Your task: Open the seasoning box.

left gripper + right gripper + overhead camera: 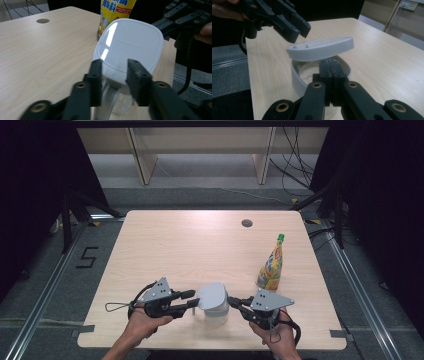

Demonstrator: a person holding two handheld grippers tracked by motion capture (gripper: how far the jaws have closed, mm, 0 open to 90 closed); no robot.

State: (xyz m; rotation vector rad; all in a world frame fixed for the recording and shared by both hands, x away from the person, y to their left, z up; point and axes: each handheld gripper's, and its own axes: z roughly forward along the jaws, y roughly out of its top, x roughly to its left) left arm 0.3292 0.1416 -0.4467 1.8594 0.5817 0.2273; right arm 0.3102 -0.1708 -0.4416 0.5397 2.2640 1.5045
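Meanwhile, near the counter's (165, 240) front edge, a clear container (216, 312) stood with its white lid (130, 47) tilted up off the rim. The left gripper (191, 301) hung just beside the lid, jaws apart with nothing pressed between them. The right gripper (331, 72) had its jaws together at the container's rim. A sauce bottle (271, 265) stood upright nearby.

- One table (165, 250)
- One clear jar (216, 312) (its one white lid (211, 296) sits tilted up)
- One sauce bottle (271, 266)
- Two grippers: left gripper (192, 301), right gripper (232, 301)
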